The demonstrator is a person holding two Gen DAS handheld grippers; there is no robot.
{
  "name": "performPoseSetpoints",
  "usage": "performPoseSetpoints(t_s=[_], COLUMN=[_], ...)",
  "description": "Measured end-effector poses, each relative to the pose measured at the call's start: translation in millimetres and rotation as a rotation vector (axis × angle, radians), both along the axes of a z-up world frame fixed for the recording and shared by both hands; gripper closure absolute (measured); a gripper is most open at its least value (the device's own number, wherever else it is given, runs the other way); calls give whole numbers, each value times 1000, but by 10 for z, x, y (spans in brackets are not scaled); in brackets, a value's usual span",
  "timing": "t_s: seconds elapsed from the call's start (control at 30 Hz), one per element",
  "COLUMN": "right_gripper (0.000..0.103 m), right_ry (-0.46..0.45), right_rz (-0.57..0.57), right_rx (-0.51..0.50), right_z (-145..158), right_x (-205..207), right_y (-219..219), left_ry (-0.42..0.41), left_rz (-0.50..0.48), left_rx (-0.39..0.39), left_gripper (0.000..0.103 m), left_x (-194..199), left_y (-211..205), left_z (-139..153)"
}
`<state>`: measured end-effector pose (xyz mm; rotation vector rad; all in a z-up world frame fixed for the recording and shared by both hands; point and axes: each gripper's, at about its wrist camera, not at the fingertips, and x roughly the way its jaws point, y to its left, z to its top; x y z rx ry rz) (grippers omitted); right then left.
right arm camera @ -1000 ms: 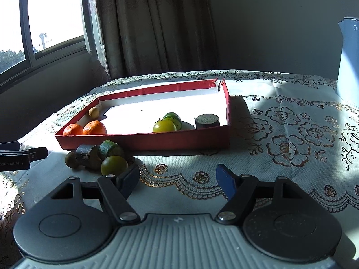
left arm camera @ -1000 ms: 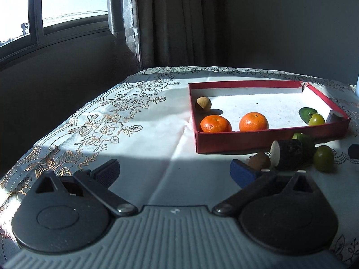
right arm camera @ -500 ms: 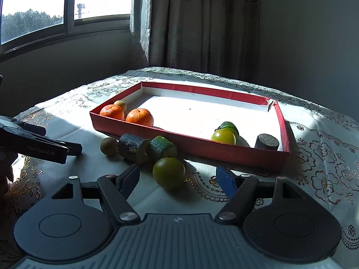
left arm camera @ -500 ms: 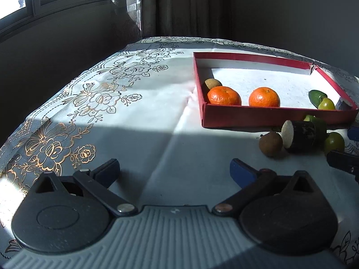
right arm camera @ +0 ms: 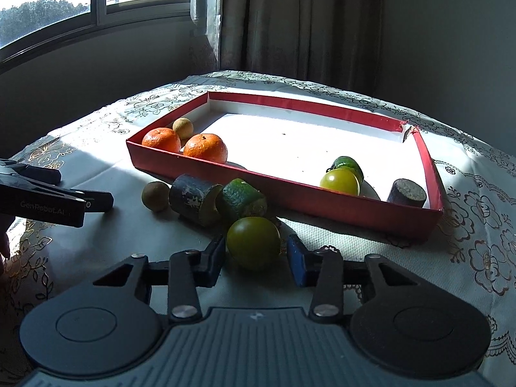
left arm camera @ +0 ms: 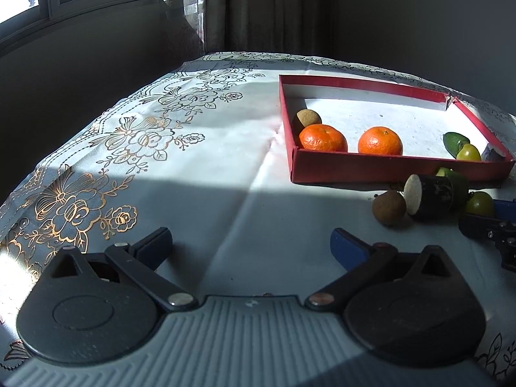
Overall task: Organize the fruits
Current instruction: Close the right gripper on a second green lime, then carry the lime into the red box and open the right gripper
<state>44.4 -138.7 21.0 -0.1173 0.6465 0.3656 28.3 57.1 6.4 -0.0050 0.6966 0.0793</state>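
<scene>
1. Right gripper [right arm camera: 256, 254] closing its jaws around a green-yellow round fruit [right arm camera: 253, 242] sitting on the counter [right arm camera: 354, 251]; left pad touching the fruit's side, right pad standing just beside it with a thin gap showing.
2. Left gripper [left arm camera: 250, 242] hovering over bare cloth with jaws spread wide, holding nothing.
3. Lying just in front of the red tray's [right arm camera: 322, 198] near wall, outside it: a small brown fruit [right arm camera: 155, 195], a dark cut cylinder [right arm camera: 193, 198] on its side, and a green cut piece [right arm camera: 242, 200] leaning against the cylinder.
4. Sitting directly in front of the green cut piece, nearest the right wrist camera: the fruit between the jaws.
5. Resting inside the tray at its left end: two oranges [right arm camera: 161, 139] [right arm camera: 206, 148] side by side, with a small tan fruit [right arm camera: 183, 128] behind them.
6. Resting inside the tray toward its right end: a yellow-green fruit [right arm camera: 339, 182] touching a dark green fruit [right arm camera: 347, 165] behind it, and a dark stub [right arm camera: 407, 192] standing upright in the near right corner.
7. Showing at the right edge of the left wrist view: the right gripper's finger beside the loose pieces.
8. Covering the counter: a white cloth with gold flower patterns, partly in sunlight, partly in shadow.
</scene>
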Motion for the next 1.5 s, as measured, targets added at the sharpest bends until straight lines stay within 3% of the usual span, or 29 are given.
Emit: performPoseSetpoints(t_s=[0.47, 0.8, 1.2, 1.5], right_gripper=[71, 71, 70, 70], right_ry=[-113, -154, -134, -134], right_rz=[-95, -144, -168, -168], right_rx=[53, 76, 47, 28], right_z=[221, 423, 231, 147], right_x=[-93, 223, 645, 718], right_y=[-227, -298, -94, -81], left_ry=[-2, -6, -9, -8], left_rz=[4, 9, 7, 7], left_rx=[-1, 16, 30, 32], left_gripper=[0, 0, 0, 0], left_x=[-2, -2, -11, -8], left_y=[8, -18, -29, -32], left_z=[-1, 1, 4, 5])
